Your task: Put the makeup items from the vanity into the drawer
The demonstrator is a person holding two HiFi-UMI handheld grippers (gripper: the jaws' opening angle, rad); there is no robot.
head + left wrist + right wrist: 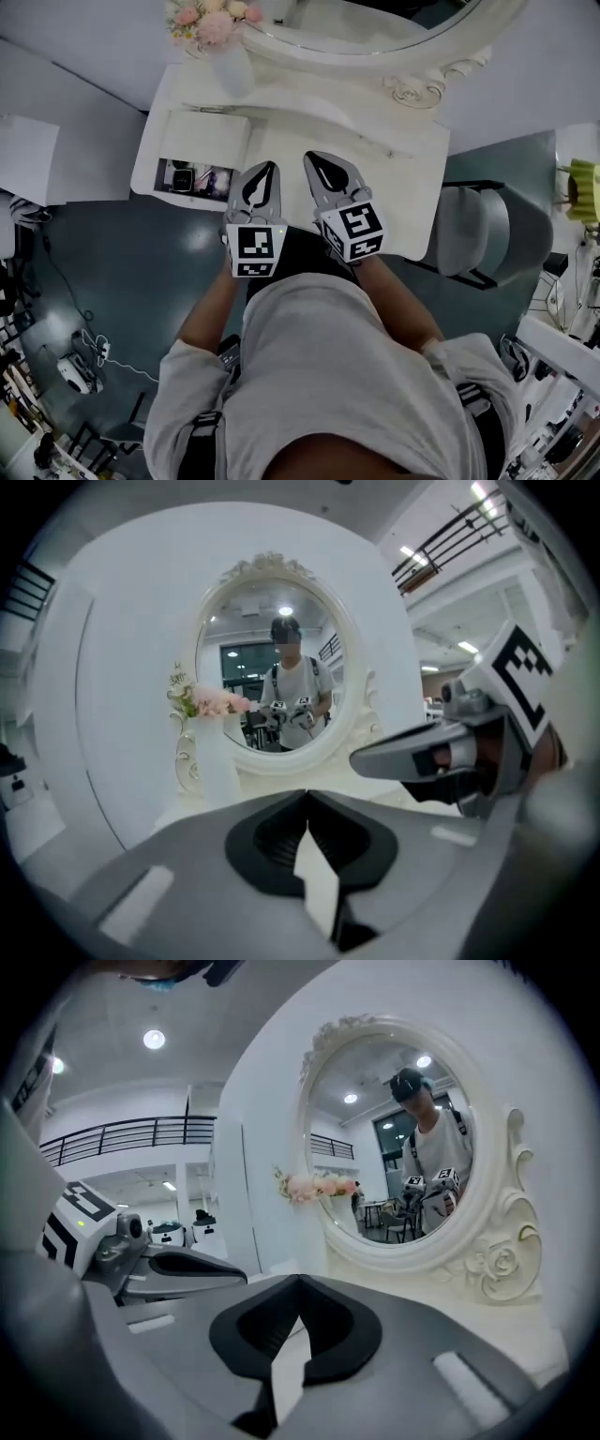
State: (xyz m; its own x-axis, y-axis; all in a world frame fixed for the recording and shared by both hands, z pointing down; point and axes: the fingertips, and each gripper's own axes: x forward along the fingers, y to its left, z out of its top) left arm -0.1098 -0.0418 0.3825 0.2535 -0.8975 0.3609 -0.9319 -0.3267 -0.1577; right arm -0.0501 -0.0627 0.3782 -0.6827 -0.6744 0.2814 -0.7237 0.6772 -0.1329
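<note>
Your left gripper (270, 170) and right gripper (315, 161) are both closed on nothing above the white vanity tabletop (394, 173). In the open white drawer (148, 174) at left lie small dark makeup items (193, 178); you seem nearly finished.

The head view looks down from high above the vanity (375, 178). Each gripper view sits low behind its own jaws, facing the mirror (272, 658) close by. All three show that mirror.
</note>
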